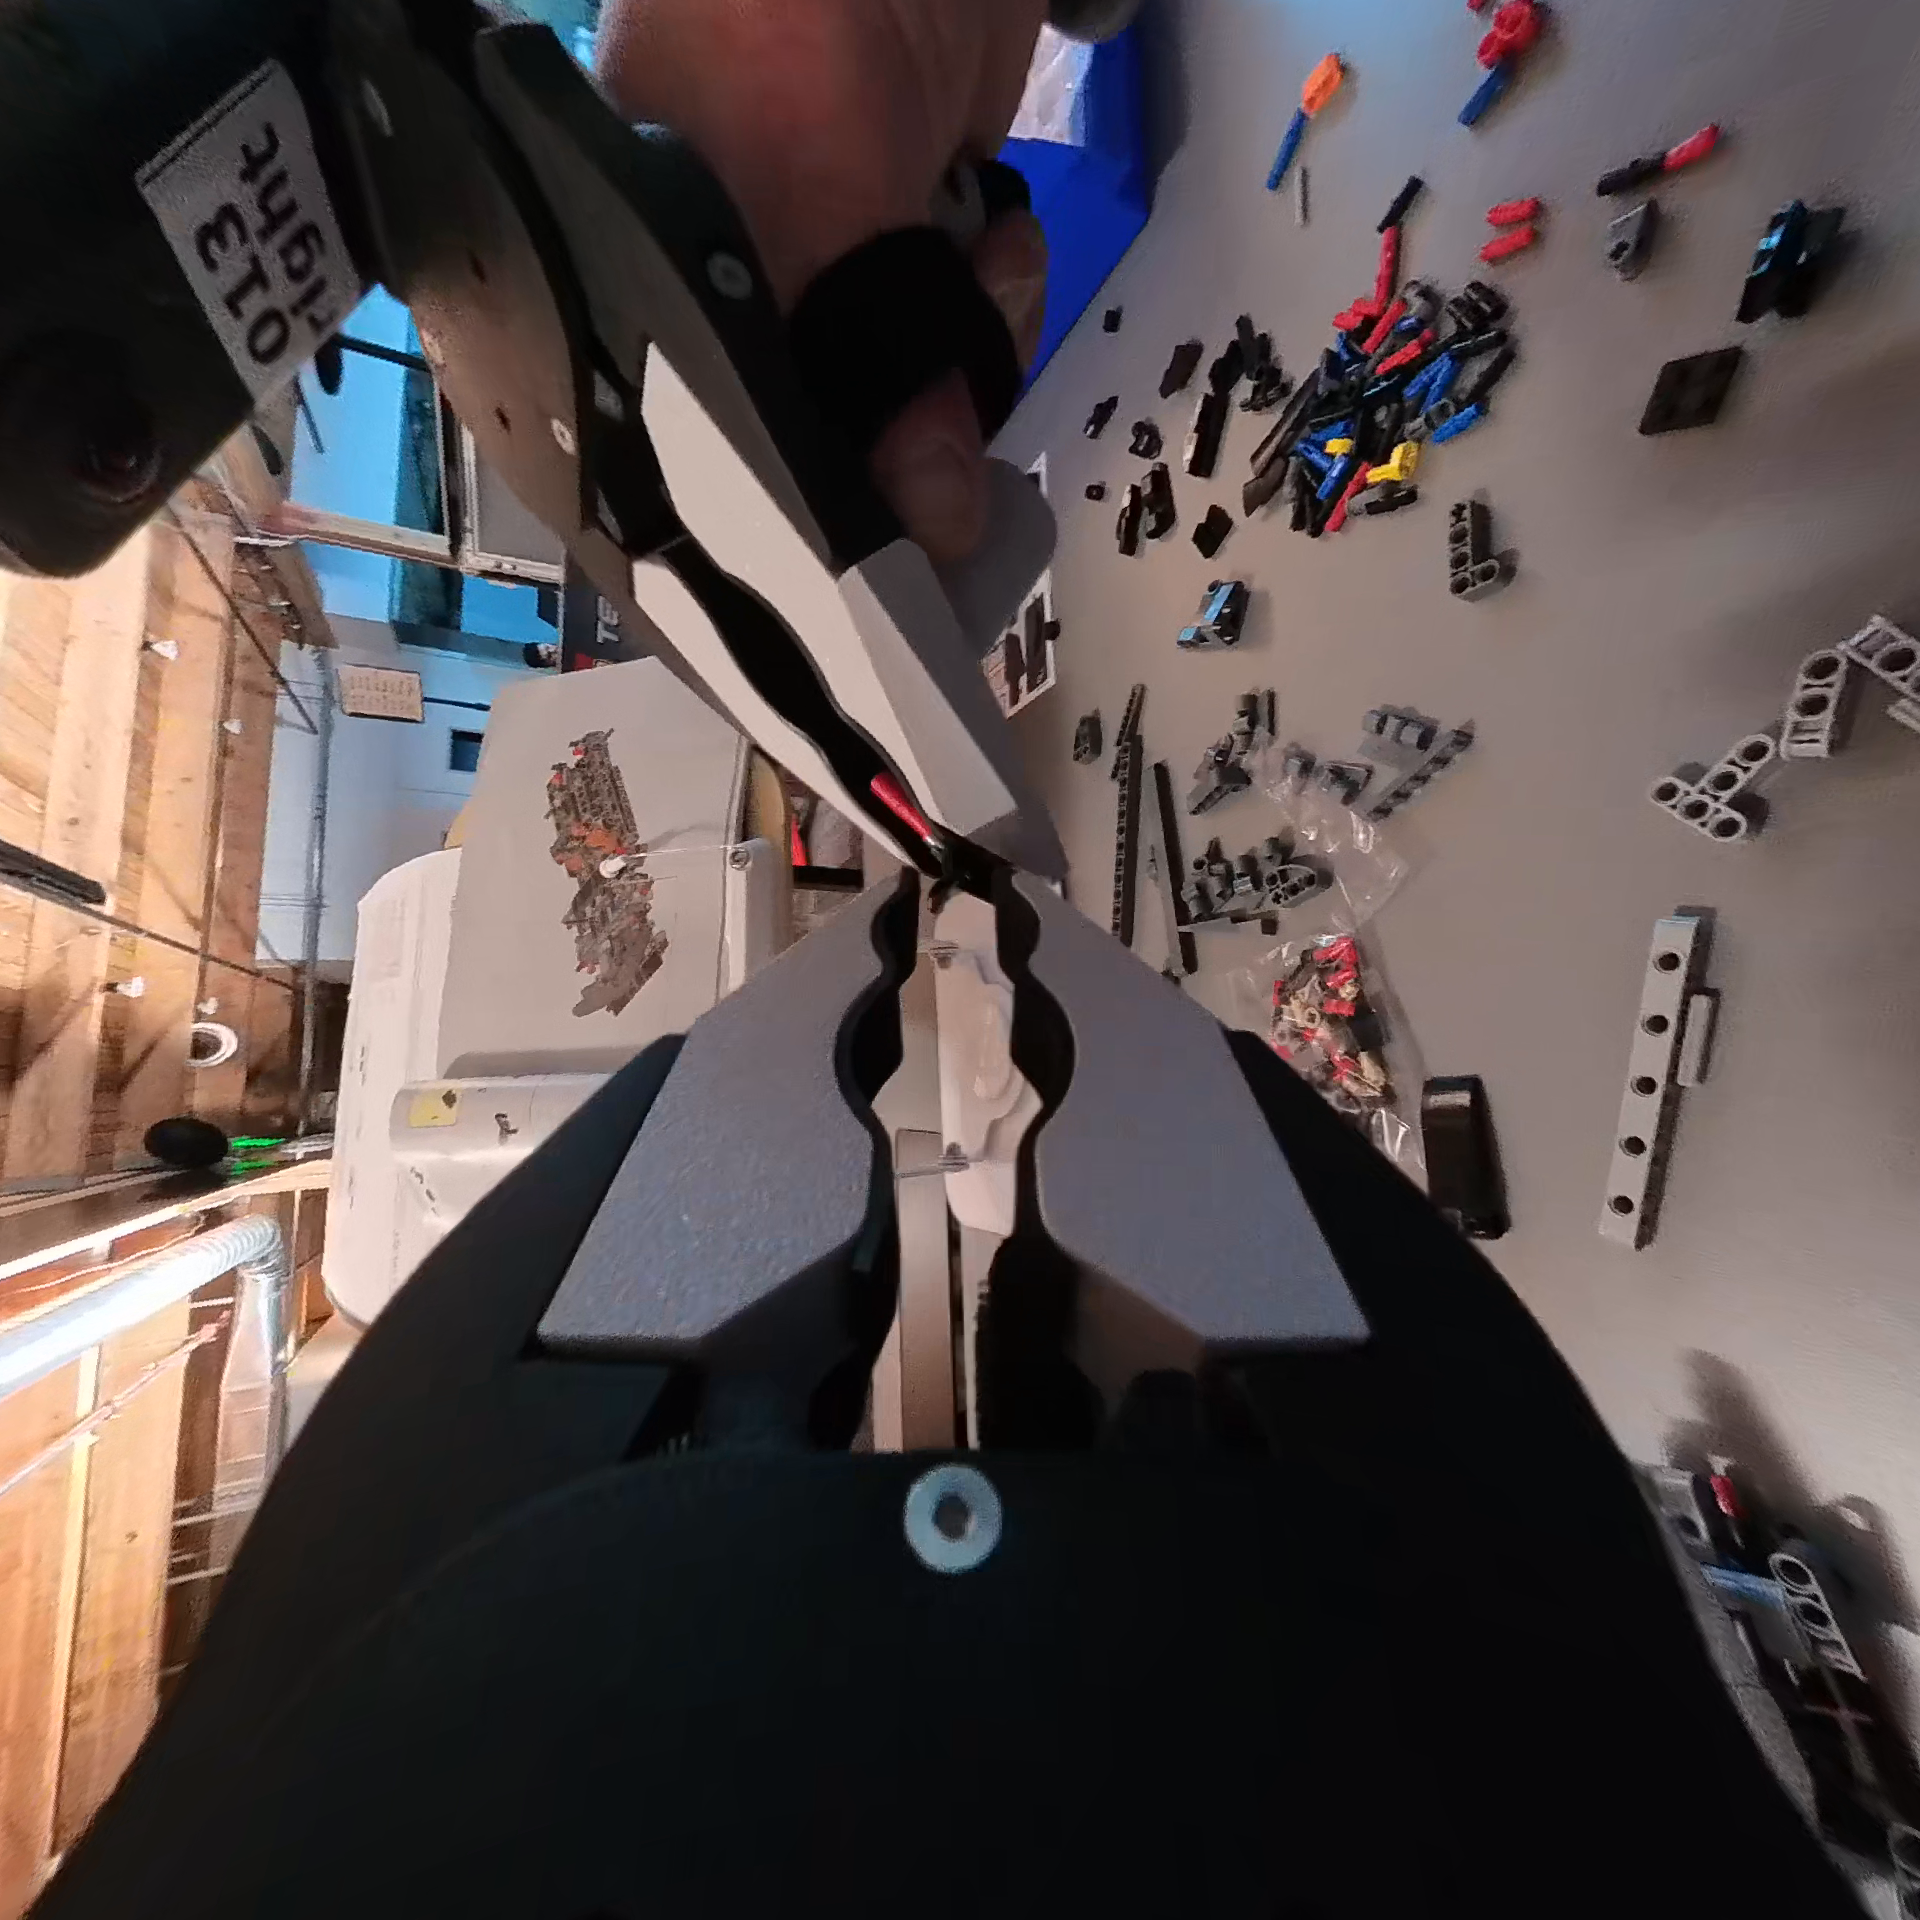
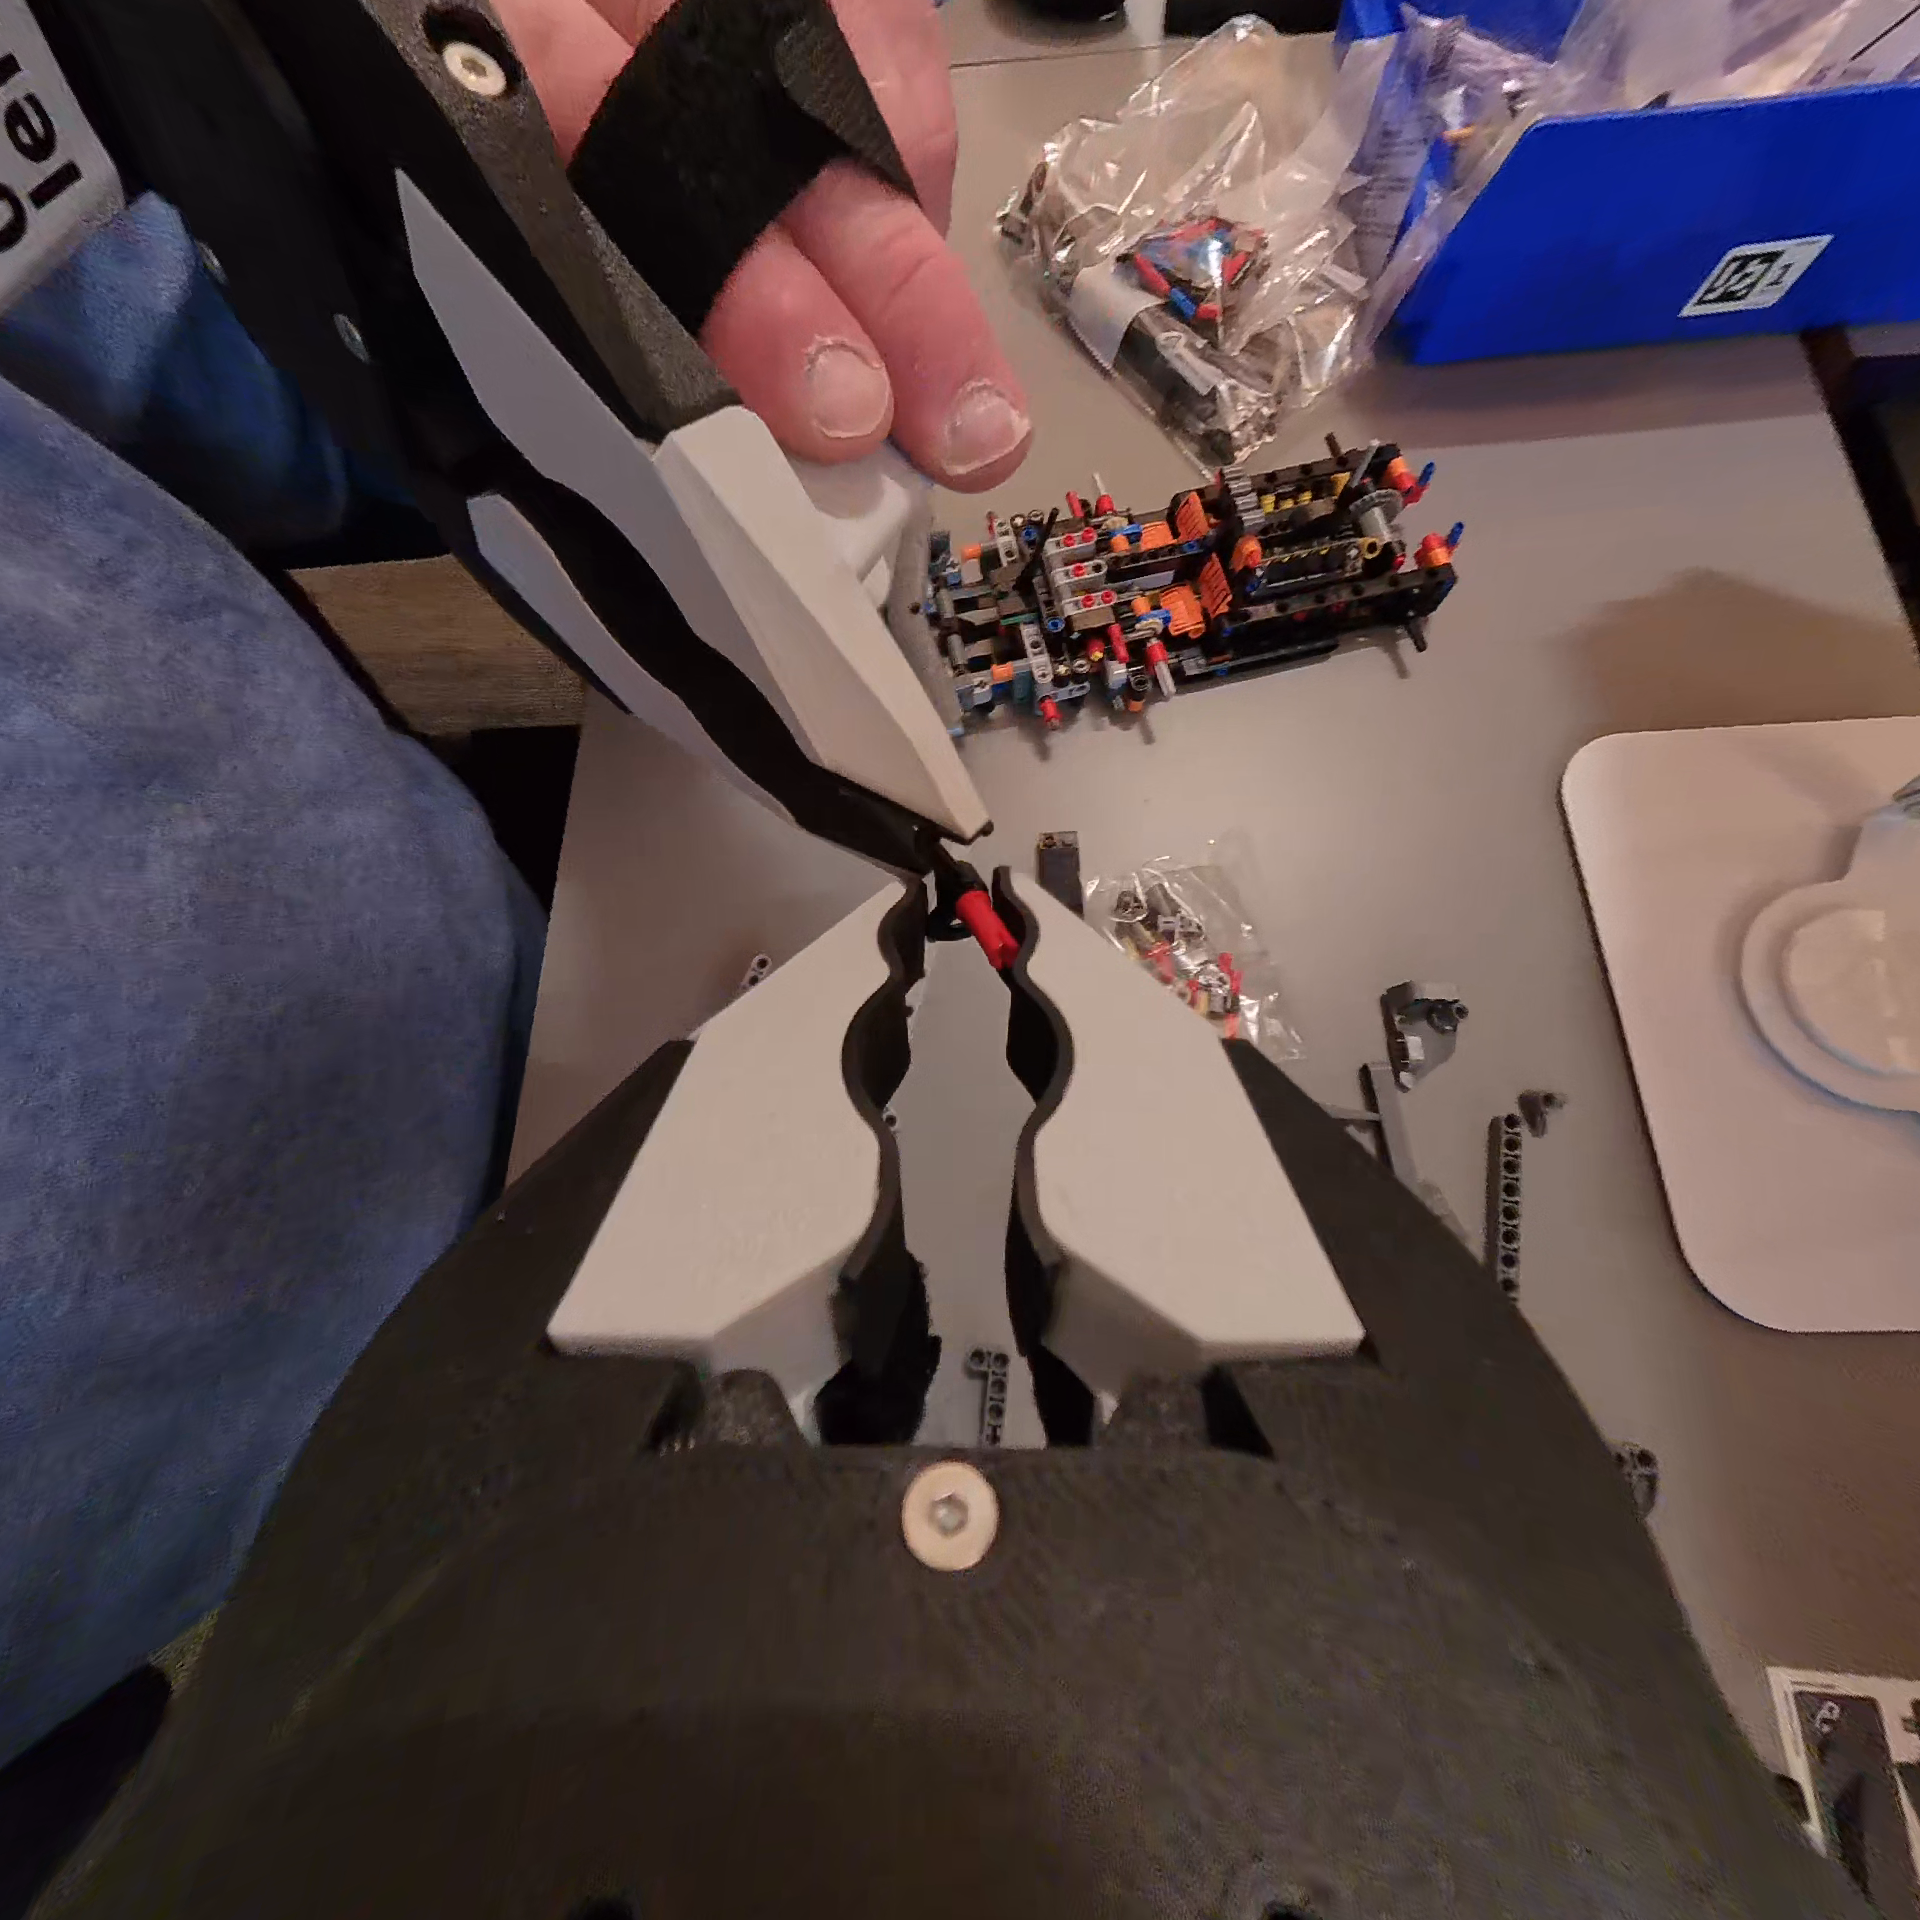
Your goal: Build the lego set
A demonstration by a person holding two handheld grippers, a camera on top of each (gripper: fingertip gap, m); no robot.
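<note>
The two grippers meet tip to tip above the grey worktop [image 2: 1351, 831], with a small part between them. In the right wrist view, the right gripper [image 2: 961, 914] has its grey-and-black fingers narrowed around a small red plastic pin [image 2: 982, 925], which sits between the fingertips and joins a small black connector piece [image 2: 940, 883]. That black piece is pinched at the very tips of the left gripper [image 2: 961, 836], which reaches in from the upper left, its fingers pressed together, held by a hand [image 2: 831, 260] with a black strap across two of its fingers. In the left wrist view, the left gripper [image 1: 951, 888] is closed on the small black piece, and the right gripper [image 1: 971, 831] comes in from the upper left with the red pin [image 1: 899, 802] lodged between its fingers. On the worktop just beyond the grippers lies a long, partly built black lego chassis [image 2: 1195, 592] with orange, red and grey details. Near it are a clear plastic bag of small parts [image 2: 1184, 260], a smaller bag of red and tan pins [image 2: 1195, 945], and a blue box [image 2: 1621, 229]. The left wrist view also shows a loose heap of black, blue and red pieces [image 1: 1371, 405] and a long grey beam with holes [image 1: 1657, 1081].
</note>
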